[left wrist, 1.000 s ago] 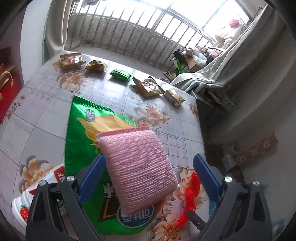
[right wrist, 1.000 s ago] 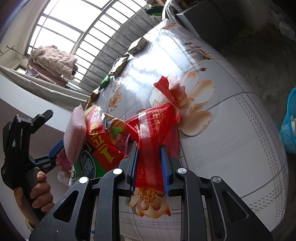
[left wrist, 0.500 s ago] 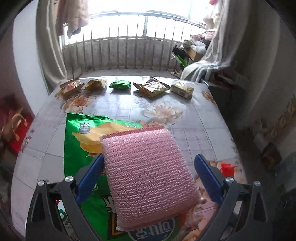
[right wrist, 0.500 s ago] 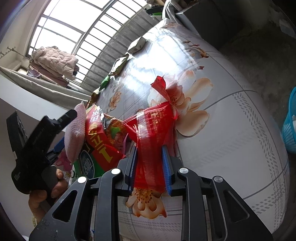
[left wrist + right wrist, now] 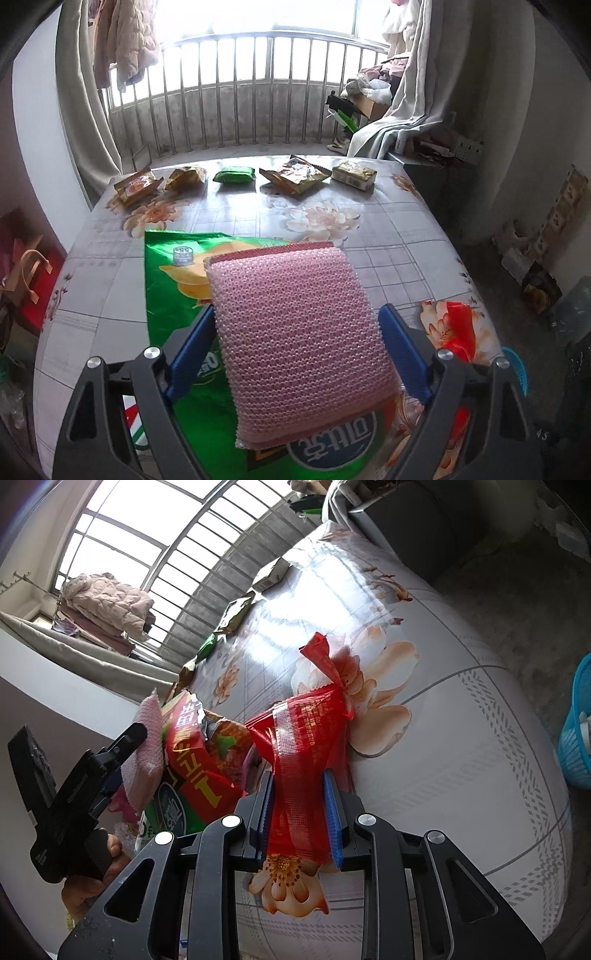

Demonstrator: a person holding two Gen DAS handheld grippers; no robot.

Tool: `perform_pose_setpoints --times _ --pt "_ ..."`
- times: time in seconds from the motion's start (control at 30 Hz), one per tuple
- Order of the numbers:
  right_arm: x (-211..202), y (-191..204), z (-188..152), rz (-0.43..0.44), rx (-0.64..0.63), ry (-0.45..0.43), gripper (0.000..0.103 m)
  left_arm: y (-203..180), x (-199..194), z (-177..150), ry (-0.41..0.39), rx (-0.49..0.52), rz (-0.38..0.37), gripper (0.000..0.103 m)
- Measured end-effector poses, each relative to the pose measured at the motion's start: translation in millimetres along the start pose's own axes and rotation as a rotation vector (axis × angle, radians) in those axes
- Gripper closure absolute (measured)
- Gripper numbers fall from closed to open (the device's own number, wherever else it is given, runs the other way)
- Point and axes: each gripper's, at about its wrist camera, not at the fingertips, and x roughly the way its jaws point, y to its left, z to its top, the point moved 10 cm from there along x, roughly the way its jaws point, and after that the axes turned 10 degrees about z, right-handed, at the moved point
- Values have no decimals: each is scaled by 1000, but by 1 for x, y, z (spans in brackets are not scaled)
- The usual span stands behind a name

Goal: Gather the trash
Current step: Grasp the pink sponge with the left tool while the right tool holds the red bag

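Risk: pink knitted rectangular scouring pad (image 5: 299,332) sits tilted between the jaws of the left gripper (image 5: 295,354), which are closing with the blue pads not yet pressing it; if they close off-centre the soft pad may squash, twist and slip out onto the green crisp bag (image 5: 173,295) beneath.
Second risk: red crinkly plastic wrapper (image 5: 303,746) is slick and thin, and any pull may slide it free.
Right gripper (image 5: 297,812): jaws clenched on the red wrapper's near end, the rest trailing forward over the floral tabletop (image 5: 461,757).
Trash nearby: green crisp bag lies flat, opened, foil showing at its torn mouth in the right wrist view, beside the red wrapper.
Bin: blue plastic lattice basket (image 5: 576,731) stands off the tabletop's edge, partly cut off.
Far edge: five snack packets (image 5: 295,175) in a row, well apart from both grippers, untouched.
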Motion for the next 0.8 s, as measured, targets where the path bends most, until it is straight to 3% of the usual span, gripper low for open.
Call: perform_pose_setpoints --times 0.8 --pt "-7 27 11 13 -58 -47 88 33 -70 21 -159 -79 -111 20"
